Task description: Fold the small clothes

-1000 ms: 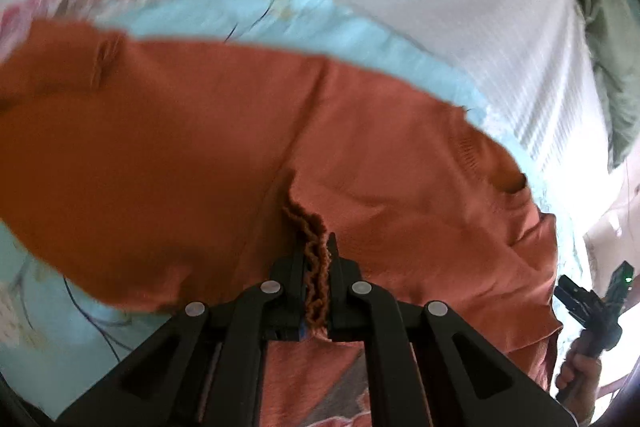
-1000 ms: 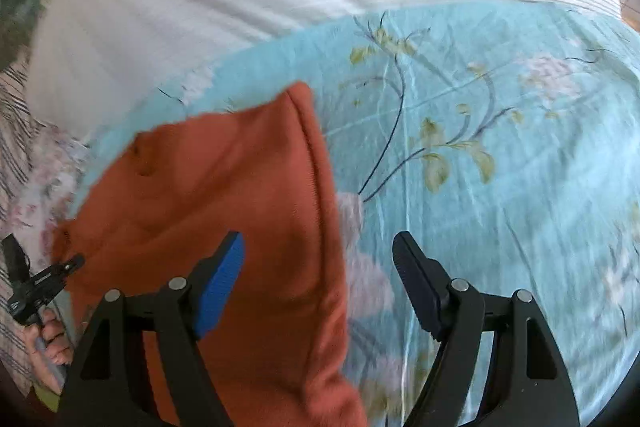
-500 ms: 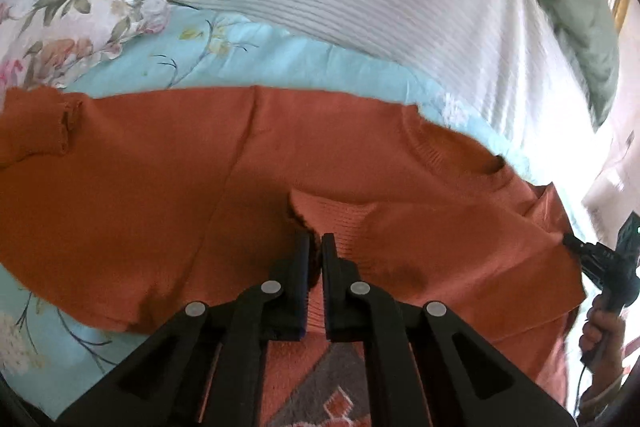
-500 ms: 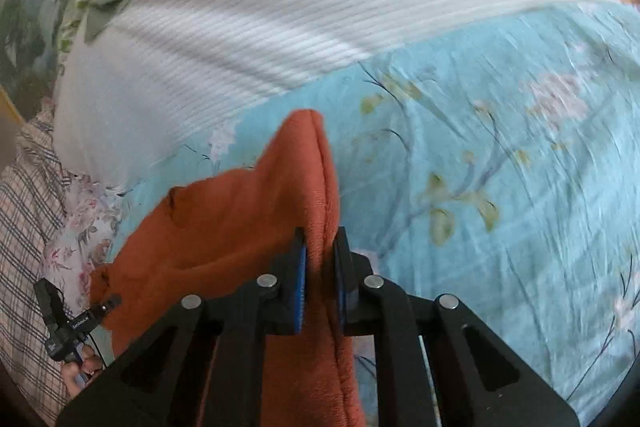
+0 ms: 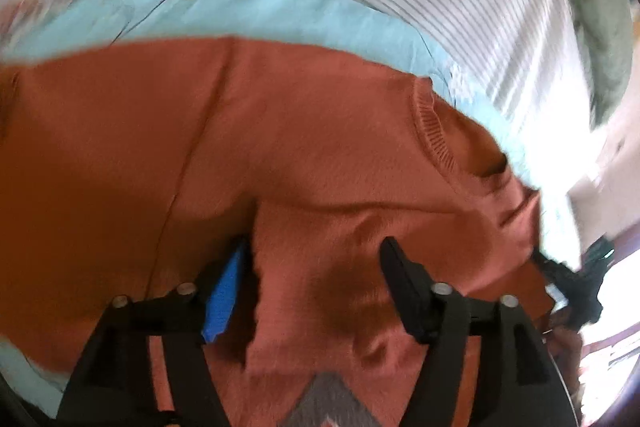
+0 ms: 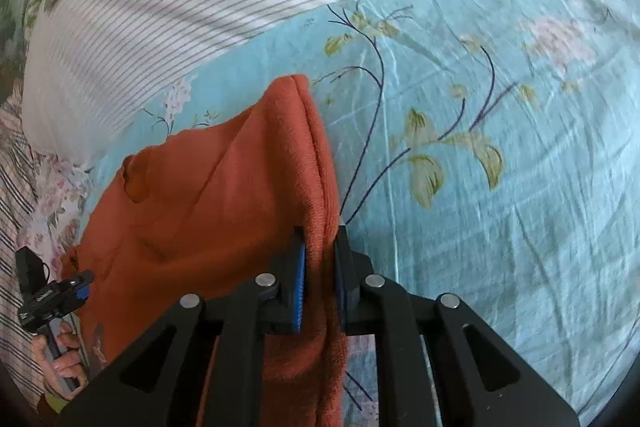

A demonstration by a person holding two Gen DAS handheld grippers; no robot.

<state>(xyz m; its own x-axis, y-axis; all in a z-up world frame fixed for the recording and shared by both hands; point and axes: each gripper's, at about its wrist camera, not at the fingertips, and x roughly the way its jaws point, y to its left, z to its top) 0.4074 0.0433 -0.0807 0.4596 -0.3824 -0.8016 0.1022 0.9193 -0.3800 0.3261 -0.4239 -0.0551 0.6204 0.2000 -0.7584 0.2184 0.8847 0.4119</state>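
Left hand-held gripper (image 5: 316, 287) gapes released over the orange sweater (image 5: 280, 155), right hand-held gripper (image 6: 320, 267) clenching its folded edge on the bed (image 6: 500, 187).

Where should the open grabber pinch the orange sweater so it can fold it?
Probably the loose, wavy edge of the sweater right beside the left gripper, coming in low from the near side. That edge stands up a bit between the open fingers, so it should pinch easily. The right gripper already clamps the raised fold on the other side.
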